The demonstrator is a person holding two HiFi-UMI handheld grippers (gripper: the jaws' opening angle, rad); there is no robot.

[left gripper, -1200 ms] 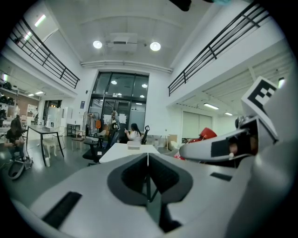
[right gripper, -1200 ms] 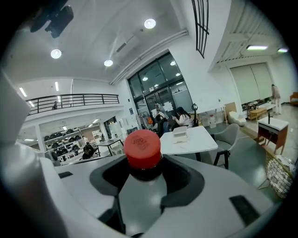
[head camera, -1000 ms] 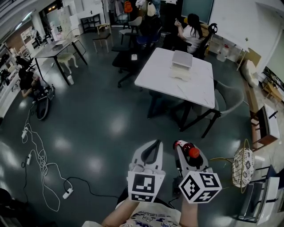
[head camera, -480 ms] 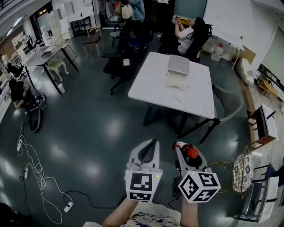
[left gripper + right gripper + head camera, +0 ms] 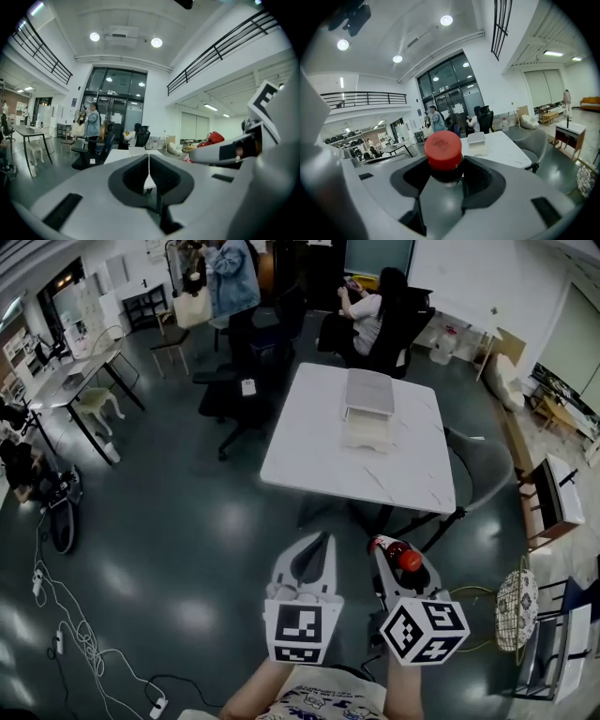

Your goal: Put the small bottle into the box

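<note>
My right gripper [image 5: 398, 563] is shut on a small dark bottle [image 5: 401, 557] with a red cap [image 5: 443, 149]; the cap pokes out between the jaws in the right gripper view. Beside it on the left, my left gripper [image 5: 314, 554] is shut with nothing in it, its jaws pressed together [image 5: 148, 169]. Ahead stands a white table [image 5: 309, 451], and on it rests a pale open box [image 5: 367, 423] with its lid raised. Both grippers hang over the dark floor, well short of the table.
A grey chair [image 5: 480, 465] stands at the table's right side. Two people [image 5: 230, 282] are behind the table, near office chairs. Cables and a power strip [image 5: 56, 638] lie on the floor at left. A patterned bag [image 5: 516, 607] hangs at right.
The table and box have drawn nearer and lower in the head view as I walk forward. Both grippers keep their pose, the bottle still held.
</note>
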